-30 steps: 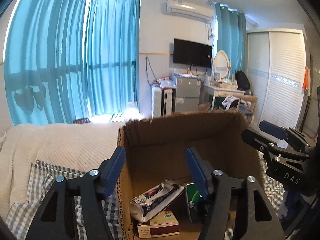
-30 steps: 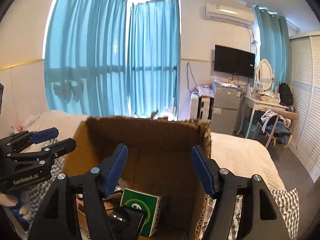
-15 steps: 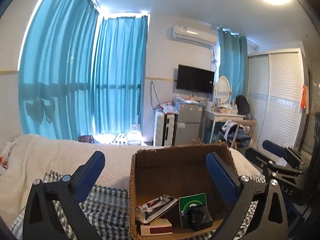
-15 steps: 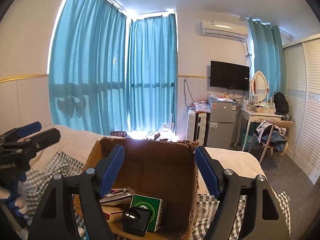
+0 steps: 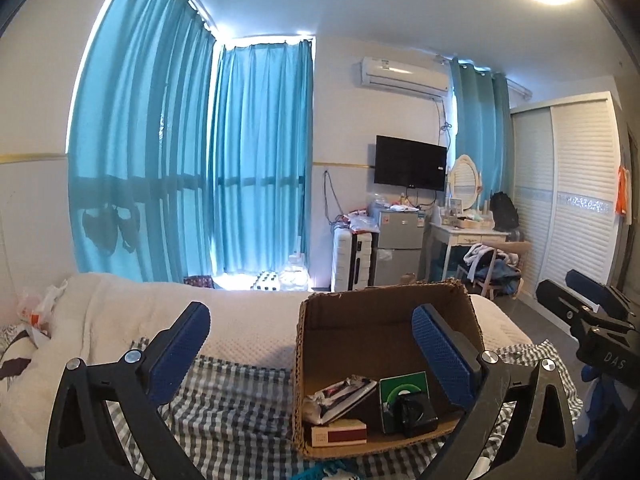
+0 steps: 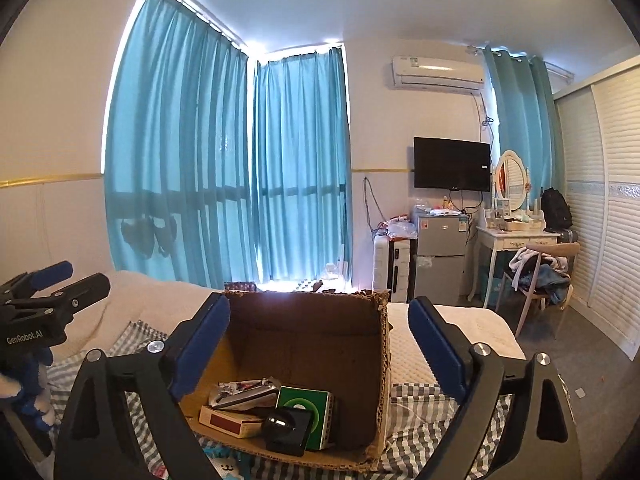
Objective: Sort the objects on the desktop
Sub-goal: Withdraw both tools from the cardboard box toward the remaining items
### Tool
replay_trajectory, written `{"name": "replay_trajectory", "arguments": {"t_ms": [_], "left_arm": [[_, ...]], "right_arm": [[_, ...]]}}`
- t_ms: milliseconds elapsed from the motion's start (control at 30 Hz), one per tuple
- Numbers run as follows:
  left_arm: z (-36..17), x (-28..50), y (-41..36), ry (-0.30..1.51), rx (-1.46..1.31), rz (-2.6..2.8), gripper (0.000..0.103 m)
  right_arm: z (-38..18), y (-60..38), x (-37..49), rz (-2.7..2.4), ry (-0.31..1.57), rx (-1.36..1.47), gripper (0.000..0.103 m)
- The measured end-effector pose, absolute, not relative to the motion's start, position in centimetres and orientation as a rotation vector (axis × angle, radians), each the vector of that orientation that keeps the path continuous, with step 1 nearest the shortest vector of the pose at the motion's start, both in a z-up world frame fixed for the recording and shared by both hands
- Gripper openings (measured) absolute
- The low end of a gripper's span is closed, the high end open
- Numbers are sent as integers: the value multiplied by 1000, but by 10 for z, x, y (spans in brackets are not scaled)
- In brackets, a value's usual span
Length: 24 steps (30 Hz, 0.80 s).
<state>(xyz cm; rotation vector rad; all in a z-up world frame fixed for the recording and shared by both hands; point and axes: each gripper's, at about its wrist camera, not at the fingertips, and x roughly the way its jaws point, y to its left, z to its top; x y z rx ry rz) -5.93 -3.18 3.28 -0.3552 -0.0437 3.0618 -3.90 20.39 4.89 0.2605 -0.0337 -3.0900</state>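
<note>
Left gripper [image 5: 311, 340] nearest, jaws spread to the widest, nothing between the blue pads [image 5: 180, 354], held above the checked cloth [image 5: 236, 396]; right gripper [image 6: 318, 340] alongside, jaws opening, nothing gripped, pads clear of the box walls; just beyond both, open cardboard box [image 6: 312, 328] standing on the checked cloth over the bed; inside, on the box floor toward its near edge, red-and-white carton [image 5: 340, 435] lying flat, crumpled foil packet [image 5: 342, 394] resting on top of it, green box [image 6: 306, 412] propped upright beside them, small black object [image 6: 286, 428] leaning against the green box's front; past the box, cream blanket [image 5: 132, 312] across the bed; farthest, blue curtains [image 6: 224, 160], wall television [image 6: 451, 164], white dresser [image 6: 516, 236] by the wardrobe doors
</note>
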Motion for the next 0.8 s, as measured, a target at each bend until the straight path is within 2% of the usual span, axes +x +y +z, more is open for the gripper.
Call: {"name": "replay_trajectory", "arguments": {"t_ms": [233, 567, 800], "left_arm": [[32, -44, -35, -37, -374, 3078, 103], [4, -42, -54, -33, -544, 3099, 103], [-12, -42, -61, -55, -662, 3079, 103]], "right_arm": [[50, 207, -20, -3087, -57, 270, 93], [32, 200, -6, -3043, -107, 310, 103], [19, 189, -3, -3060, -41, 358, 103]]}}
